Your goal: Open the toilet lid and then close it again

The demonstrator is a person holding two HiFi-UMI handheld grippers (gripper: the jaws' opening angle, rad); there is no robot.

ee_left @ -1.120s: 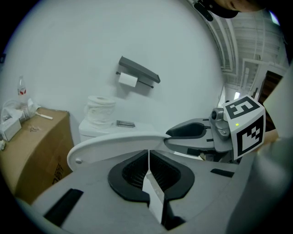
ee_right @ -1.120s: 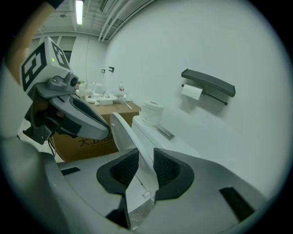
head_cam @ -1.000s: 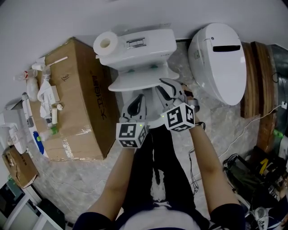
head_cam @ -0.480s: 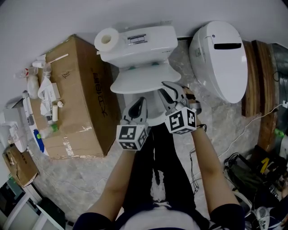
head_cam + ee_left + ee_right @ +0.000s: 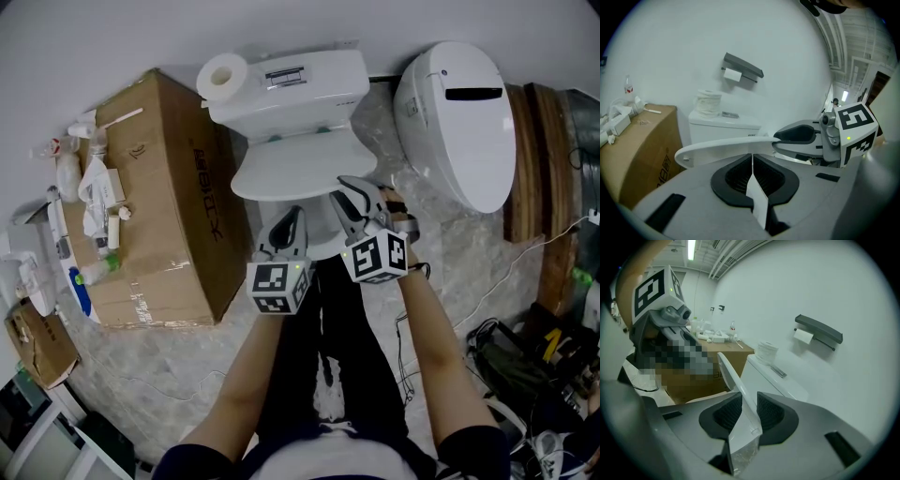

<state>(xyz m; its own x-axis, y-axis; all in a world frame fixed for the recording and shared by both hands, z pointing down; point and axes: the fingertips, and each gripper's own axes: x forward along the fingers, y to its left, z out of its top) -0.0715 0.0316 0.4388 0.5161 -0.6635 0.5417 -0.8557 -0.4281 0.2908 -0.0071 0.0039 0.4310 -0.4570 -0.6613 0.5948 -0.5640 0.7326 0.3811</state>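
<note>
The white toilet's lid (image 5: 291, 171) stands partly raised in front of the tank (image 5: 291, 94). My right gripper (image 5: 352, 199) is shut on the lid's right front edge; in the right gripper view the lid (image 5: 733, 380) runs as a thin white blade between the dark pads (image 5: 771, 411). My left gripper (image 5: 292, 219) hovers just left of it near the lid's front rim, jaws shut with nothing between them. The left gripper view looks along its shut jaws (image 5: 752, 157) at the lid (image 5: 722, 151) edge-on, with the right gripper (image 5: 787, 138) clamped at its end.
A toilet paper roll (image 5: 222, 80) sits on the tank. A big cardboard box (image 5: 159, 197) with small bottles and packets stands close on the left. Another white toilet body (image 5: 455, 122) leans at the right. Cables and gear lie on the floor at lower right (image 5: 525, 347).
Both grippers have drawn a little toward the person and slightly down, and the lid has come along with the right gripper. The jaws look unchanged.
</note>
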